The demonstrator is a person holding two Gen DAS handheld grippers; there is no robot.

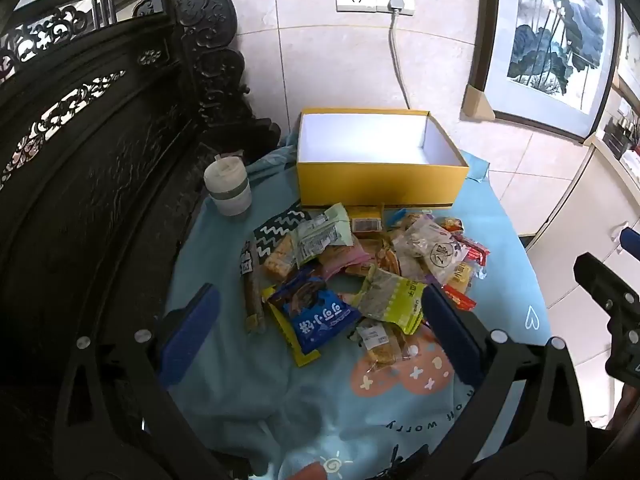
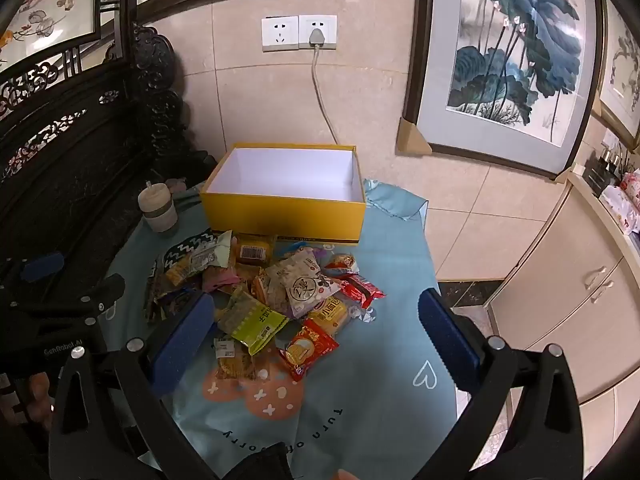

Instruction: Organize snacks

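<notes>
A pile of wrapped snacks point(image 1: 360, 272) point(image 2: 276, 292) lies mid-table on a light blue cloth. Behind it stands an open yellow box point(image 1: 380, 184) point(image 2: 284, 216) with a white, empty inside. My left gripper point(image 1: 320, 294) hovers open above the near side of the pile, a blue packet point(image 1: 316, 316) showing between its fingers with no pad touching it. My right gripper point(image 2: 316, 299) is open too, above a green-yellow packet point(image 2: 252, 320) and a red packet point(image 2: 308, 350). Nothing is held by either.
A lidded cup point(image 1: 228, 192) point(image 2: 158, 208) stands left of the box. Dark carved wooden furniture point(image 1: 100, 160) borders the table's left side. A plugged-in cable point(image 2: 320, 92) runs down the wall behind the box. A framed painting point(image 2: 512, 60) leans at the right, with cabinets point(image 2: 560, 280) beside it.
</notes>
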